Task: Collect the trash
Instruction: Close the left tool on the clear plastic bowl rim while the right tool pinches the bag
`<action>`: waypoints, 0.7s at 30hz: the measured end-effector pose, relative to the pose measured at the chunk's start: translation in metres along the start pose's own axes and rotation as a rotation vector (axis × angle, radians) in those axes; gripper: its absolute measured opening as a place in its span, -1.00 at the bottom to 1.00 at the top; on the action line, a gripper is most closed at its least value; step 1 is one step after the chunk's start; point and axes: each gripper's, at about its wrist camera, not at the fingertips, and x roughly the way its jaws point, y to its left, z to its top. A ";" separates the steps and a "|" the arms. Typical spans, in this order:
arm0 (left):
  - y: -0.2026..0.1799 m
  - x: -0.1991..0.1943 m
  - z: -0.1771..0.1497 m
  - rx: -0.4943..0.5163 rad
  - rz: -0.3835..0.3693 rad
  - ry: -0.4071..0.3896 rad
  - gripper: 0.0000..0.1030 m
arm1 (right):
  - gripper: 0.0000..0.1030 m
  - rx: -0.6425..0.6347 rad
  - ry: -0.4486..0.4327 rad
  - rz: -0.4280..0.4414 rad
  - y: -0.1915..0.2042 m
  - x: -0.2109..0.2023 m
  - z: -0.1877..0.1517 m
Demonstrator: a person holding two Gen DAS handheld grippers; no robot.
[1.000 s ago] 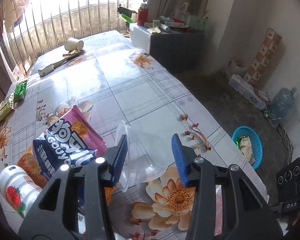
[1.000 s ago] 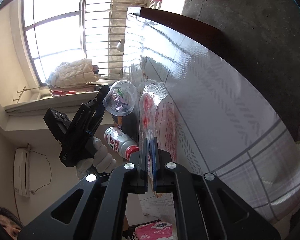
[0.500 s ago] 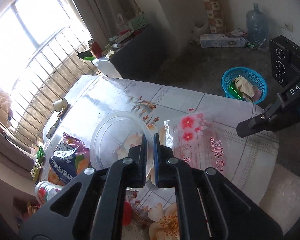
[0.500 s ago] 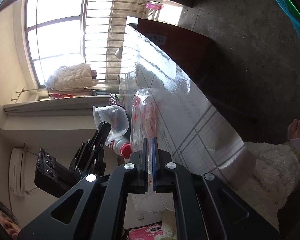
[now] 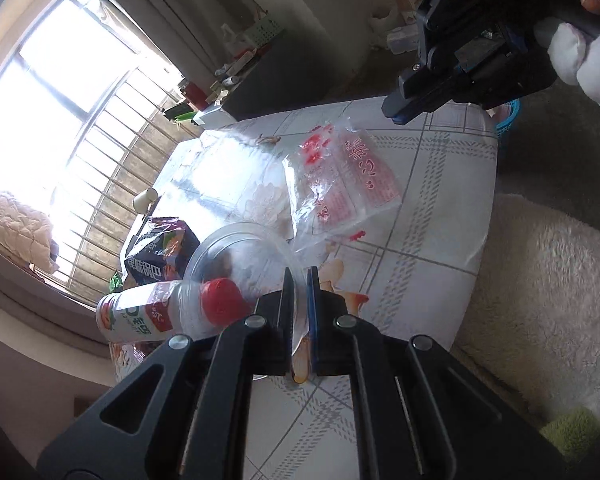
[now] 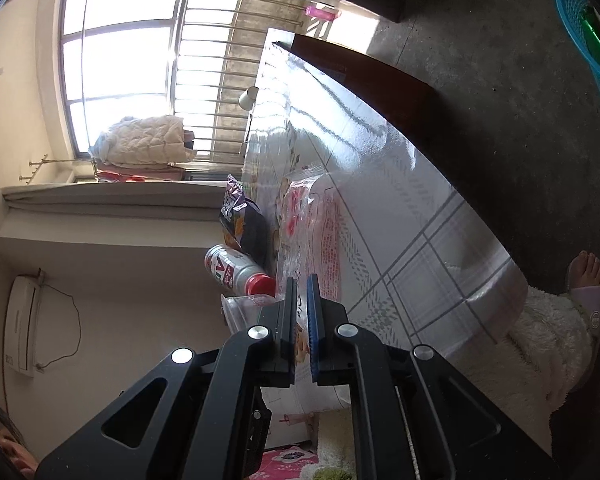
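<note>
Left wrist: left gripper (image 5: 300,280) pinching clear plastic cup (image 5: 240,264) rim, cup empty

Left claw (image 5: 300,276) pinching clear cup (image 5: 240,256)

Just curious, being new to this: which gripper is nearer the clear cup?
Left. The left gripper, jaws just closing, pinches the cup's rim; the right gripper hangs beyond the bag, apart from the cup.

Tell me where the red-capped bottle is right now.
The red-capped bottle lies on its side on the table's near-left part in the left wrist view, partly behind the clear plastic cup, just below the purple snack bag.
</note>
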 end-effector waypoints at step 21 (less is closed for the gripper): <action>0.109 -0.029 -0.074 -0.670 -0.273 -0.180 0.07 | -0.31 -0.153 -0.027 -0.318 0.039 0.057 0.007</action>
